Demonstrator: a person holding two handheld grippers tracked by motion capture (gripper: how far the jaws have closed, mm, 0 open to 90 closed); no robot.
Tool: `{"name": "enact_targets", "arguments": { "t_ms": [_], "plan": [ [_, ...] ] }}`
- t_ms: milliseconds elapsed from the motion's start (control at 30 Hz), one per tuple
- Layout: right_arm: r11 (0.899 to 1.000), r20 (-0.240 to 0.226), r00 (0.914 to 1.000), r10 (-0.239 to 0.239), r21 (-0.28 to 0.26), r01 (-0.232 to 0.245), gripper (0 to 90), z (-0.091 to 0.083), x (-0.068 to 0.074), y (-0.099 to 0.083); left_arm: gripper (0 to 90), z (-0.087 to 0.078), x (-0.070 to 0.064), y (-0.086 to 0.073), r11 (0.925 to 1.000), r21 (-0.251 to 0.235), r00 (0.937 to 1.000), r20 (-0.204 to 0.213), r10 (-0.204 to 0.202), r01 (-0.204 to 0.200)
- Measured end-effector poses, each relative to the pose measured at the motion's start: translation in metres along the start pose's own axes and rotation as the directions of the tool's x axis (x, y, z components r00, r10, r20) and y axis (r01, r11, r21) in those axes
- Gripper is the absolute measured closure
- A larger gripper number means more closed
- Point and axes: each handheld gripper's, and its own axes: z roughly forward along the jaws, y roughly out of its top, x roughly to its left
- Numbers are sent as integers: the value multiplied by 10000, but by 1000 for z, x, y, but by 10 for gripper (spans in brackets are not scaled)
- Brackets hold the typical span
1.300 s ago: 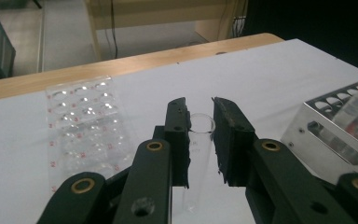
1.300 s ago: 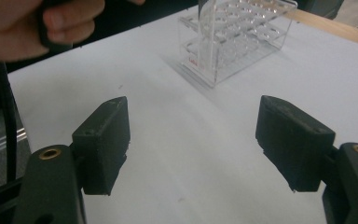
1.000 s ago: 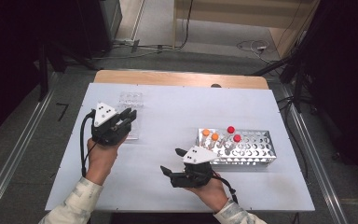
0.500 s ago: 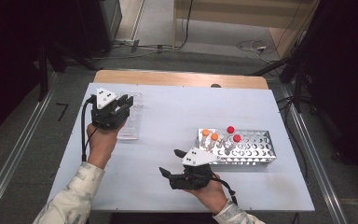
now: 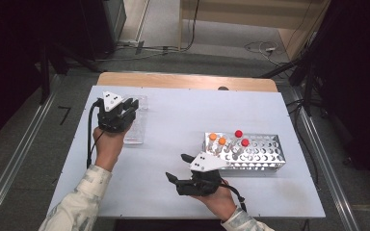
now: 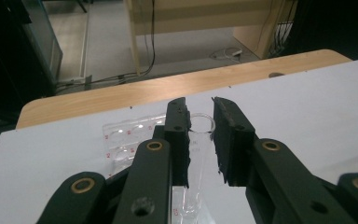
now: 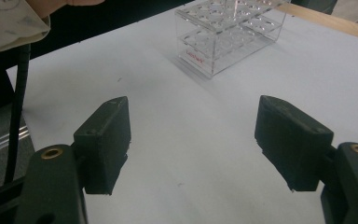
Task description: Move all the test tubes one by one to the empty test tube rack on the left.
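Note:
My left gripper (image 5: 130, 104) hovers over the far end of a clear plastic rack (image 5: 136, 126) at the table's left. In the left gripper view its jaws (image 6: 199, 106) are shut on an uncapped clear glass tube (image 6: 199, 140), held upright, with the clear rack (image 6: 126, 135) just behind it. My right gripper (image 5: 178, 167) rests low near the front of the table, left of a metal rack (image 5: 260, 155), its jaws open and empty (image 7: 193, 121). The metal rack holds two orange-capped tubes (image 5: 213, 137) and two red-capped tubes (image 5: 238, 133).
A white tabletop (image 5: 183, 115) has a wooden strip (image 5: 188, 81) along its far edge. The right gripper view shows the clear rack (image 7: 228, 32) far ahead and the left arm's sleeve (image 7: 9, 18) with its cable at the upper left.
My left gripper has moved away from the person, from the near end of the clear rack to above its far end. The right gripper has stayed put.

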Motion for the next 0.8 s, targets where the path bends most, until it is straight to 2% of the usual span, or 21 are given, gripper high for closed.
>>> {"name": "enact_targets", "arguments": {
  "t_ms": [133,467,633,800],
  "plan": [
    [10000,-10,10000,61,-24,-61,255,-1,0,0,762,5,2,-8,9997,204,9999,-50,-102,103],
    [10000,-10,10000,52,-13,-52,256,-1,0,0,759,19,0,-30,9967,807,10000,-81,-54,60],
    [10000,-17,10000,61,-5,-61,257,-1,-1,0,751,24,1,-38,9943,1039,9997,-27,-230,231],
    [10000,6,10000,93,-16,-93,257,-1,-1,0,646,23,2,-39,9943,1016,9992,168,-356,337]
  ]
}}
